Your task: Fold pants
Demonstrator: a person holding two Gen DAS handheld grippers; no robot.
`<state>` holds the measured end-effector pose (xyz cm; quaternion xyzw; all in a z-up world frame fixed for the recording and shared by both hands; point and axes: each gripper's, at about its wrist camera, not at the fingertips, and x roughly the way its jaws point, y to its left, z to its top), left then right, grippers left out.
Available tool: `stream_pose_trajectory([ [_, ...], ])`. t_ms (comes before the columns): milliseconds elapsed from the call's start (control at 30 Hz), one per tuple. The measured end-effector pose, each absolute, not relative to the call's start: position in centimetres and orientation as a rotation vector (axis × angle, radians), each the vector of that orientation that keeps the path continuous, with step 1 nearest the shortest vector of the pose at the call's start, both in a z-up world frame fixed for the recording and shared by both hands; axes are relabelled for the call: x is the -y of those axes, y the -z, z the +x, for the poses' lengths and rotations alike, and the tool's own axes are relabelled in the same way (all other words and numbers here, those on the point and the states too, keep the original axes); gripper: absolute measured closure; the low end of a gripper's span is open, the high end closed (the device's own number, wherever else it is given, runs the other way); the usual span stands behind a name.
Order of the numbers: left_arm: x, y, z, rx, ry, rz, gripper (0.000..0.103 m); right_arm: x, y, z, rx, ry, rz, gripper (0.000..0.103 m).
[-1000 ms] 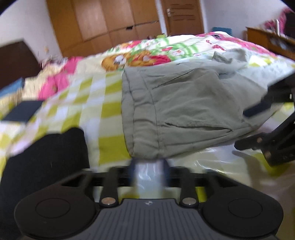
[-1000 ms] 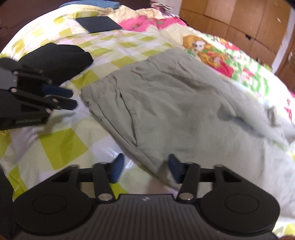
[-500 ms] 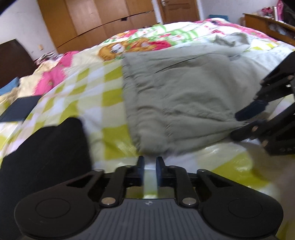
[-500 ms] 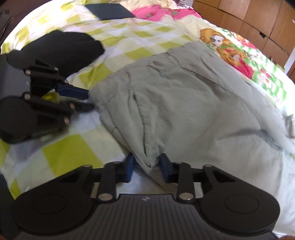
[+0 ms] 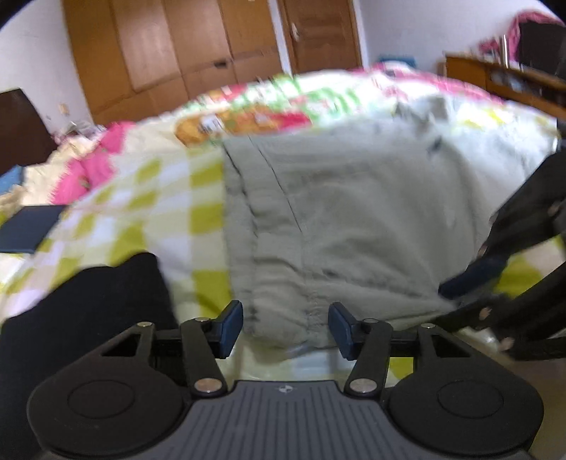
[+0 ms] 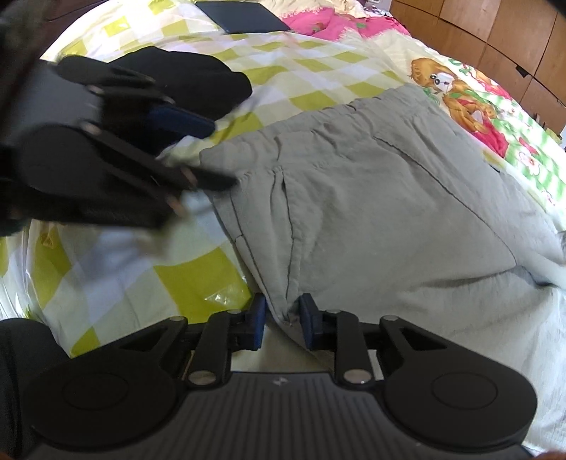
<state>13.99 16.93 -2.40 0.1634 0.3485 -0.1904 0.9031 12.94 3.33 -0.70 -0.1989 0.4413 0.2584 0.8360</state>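
Grey-green pants (image 5: pixel 346 226) lie on the bed, waistband toward me, legs running away; they also show in the right wrist view (image 6: pixel 371 198). My left gripper (image 5: pixel 286 327) is open, its jaws on either side of the waistband's left corner, with cloth between them. In the right wrist view the left gripper (image 6: pixel 212 155) shows at the same corner. My right gripper (image 6: pixel 282 320) is shut on the waistband's right corner, near the pocket seam. In the left wrist view the right gripper (image 5: pixel 470 286) shows at that corner.
The bed has a yellow-green checked cover (image 6: pixel 116 247) with a pink cartoon quilt (image 6: pixel 470 95) beyond. A folded black garment (image 6: pixel 198 78) lies left of the pants. A dark flat pad (image 6: pixel 244 16) lies farther back. Wooden wardrobes (image 5: pixel 184 49) stand behind.
My left gripper opened from nearly shut and moved up to the waistband's left corner. My right gripper closed further onto the right corner. The left view is blurred by motion.
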Motion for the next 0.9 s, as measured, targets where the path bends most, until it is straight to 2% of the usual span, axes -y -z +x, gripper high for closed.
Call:
stream_pose_trajectory([
  [67,-16.4,3.4,14.1,-0.744,0.391,0.371,0.04,-3.4,0.8,13.0,-0.939,-0.546,-0.424,0.079],
  [100,-16.3,3.4,13.7,-0.746,0.385,0.38,0.048,-3.5,0.8,12.9,-0.941,-0.548,-0.422,0.079],
  [167,-16.7,3.3,13.1,-0.762,0.371,0.378,0.058,-3.5,0.7,12.7,-0.948,-0.555,-0.414,0.079],
  [233,-17.6,3.2,12.1,-0.775,0.353,0.372,0.065,-3.7,0.7,12.0,-0.955,-0.569,-0.398,0.079],
  [267,-18.1,3.2,11.6,-0.784,0.339,0.377,0.075,-4.1,0.7,11.6,-0.954,-0.575,-0.401,0.079],
  [300,-18.7,3.2,11.1,-0.792,0.326,0.382,0.077,-4.4,0.7,11.2,-0.952,-0.584,-0.401,0.079],
  [567,-20.3,1.8,7.9,-0.799,0.238,0.408,0.079,-6.8,0.4,9.8,-0.943,-0.627,-0.373,0.078],
  [633,-20.1,1.4,7.1,-0.792,0.225,0.402,0.079,-5.7,-0.3,10.0,-0.937,-0.616,-0.294,0.074],
  [700,-19.6,0.5,6.1,-0.773,0.209,0.392,0.079,-3.4,-1.1,9.6,-0.92,-0.599,-0.217,0.063],
  [767,-18.9,-0.7,5.2,-0.745,0.199,0.392,0.079,0.2,-2.1,9.2,-0.894,-0.544,-0.146,0.057],
  [900,-15.5,-2.8,5.0,-0.685,0.228,0.383,0.078,10.9,-2.9,9.1,-0.862,-0.285,0.033,0.054],
])
